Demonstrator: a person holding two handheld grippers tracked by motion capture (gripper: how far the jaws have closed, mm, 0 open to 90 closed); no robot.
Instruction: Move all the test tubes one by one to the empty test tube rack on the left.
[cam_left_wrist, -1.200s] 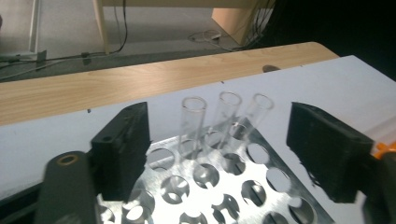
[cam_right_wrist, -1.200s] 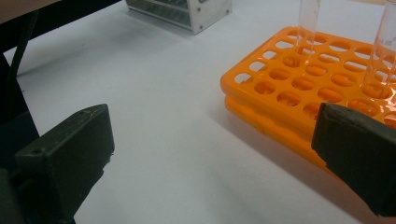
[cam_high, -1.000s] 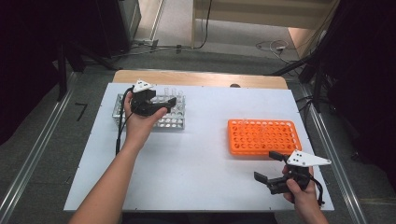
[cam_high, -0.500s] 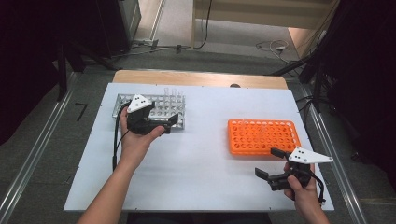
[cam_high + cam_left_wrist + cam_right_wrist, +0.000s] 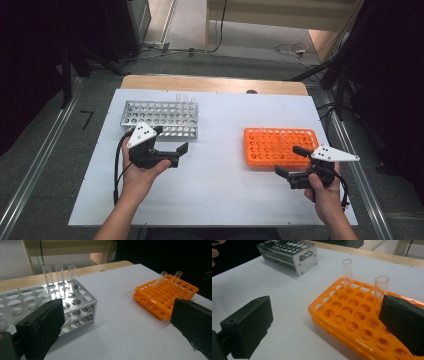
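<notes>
A metal tube rack (image 5: 160, 118) stands at the table's back left with three clear tubes (image 5: 185, 98) upright in its far right corner. My left gripper (image 5: 170, 140) hovers just in front of the rack. Its jaws have just been opening and stand wide with nothing between them. In the left gripper view the metal rack (image 5: 37, 300) and its tubes (image 5: 59, 273) lie ahead of that left gripper (image 5: 117, 327). At the right, an orange rack (image 5: 280, 146) holds two clear tubes (image 5: 347, 271). My right gripper (image 5: 290, 161) is open at the orange rack's near edge (image 5: 352, 320).
The white table top (image 5: 220, 190) has free room between the two racks and along the near edge. A wooden strip (image 5: 215, 84) borders the back. Dark stands and cables surround the table on the floor.
My left gripper has drawn back from over the metal rack toward the near side of the table. The right gripper has lifted slightly by the orange rack.
</notes>
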